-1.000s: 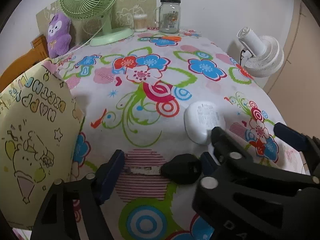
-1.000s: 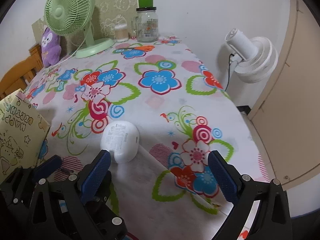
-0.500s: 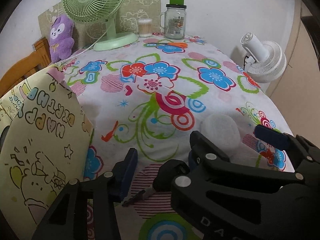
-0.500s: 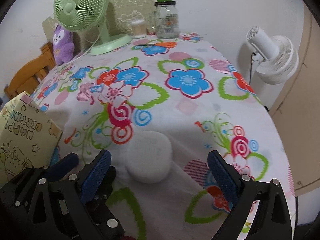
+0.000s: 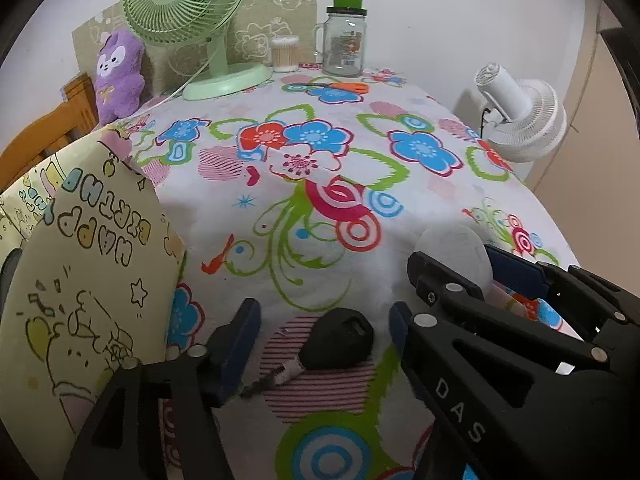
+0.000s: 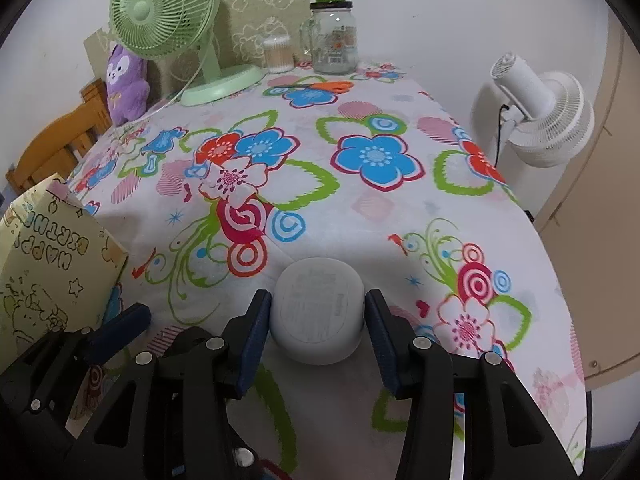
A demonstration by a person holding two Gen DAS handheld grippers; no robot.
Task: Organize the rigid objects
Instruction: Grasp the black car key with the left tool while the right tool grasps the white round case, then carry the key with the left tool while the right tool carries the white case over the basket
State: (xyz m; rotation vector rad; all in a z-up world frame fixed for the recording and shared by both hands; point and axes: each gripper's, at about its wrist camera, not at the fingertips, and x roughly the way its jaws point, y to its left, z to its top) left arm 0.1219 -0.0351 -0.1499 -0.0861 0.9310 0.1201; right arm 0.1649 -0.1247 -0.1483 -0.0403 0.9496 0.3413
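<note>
A black car key [image 5: 332, 346] lies on the flowered tablecloth [image 5: 320, 184] between the blue pads of my open left gripper [image 5: 324, 320]; the pads stand apart from it. A white rounded case [image 6: 318, 316] lies on the cloth between the pads of my right gripper [image 6: 318, 316], which have closed in against its sides. The case also shows in the left wrist view [image 5: 454, 250], partly hidden behind the right gripper's black frame [image 5: 520, 320].
A yellow "Happy Birthday" paper bag [image 5: 76, 280] stands at the left. At the far end stand a green fan [image 5: 188, 12], purple plush [image 5: 118, 74], cotton swab jar [image 5: 285, 54], glass mug jar [image 5: 344, 40] and orange scissors [image 5: 340, 87]. A white fan [image 5: 520, 120] stands beyond the table's right edge.
The right gripper moved forward and closed its jaws around the white case. The left gripper moved forward so the key lies between its pads; the key turned slightly.
</note>
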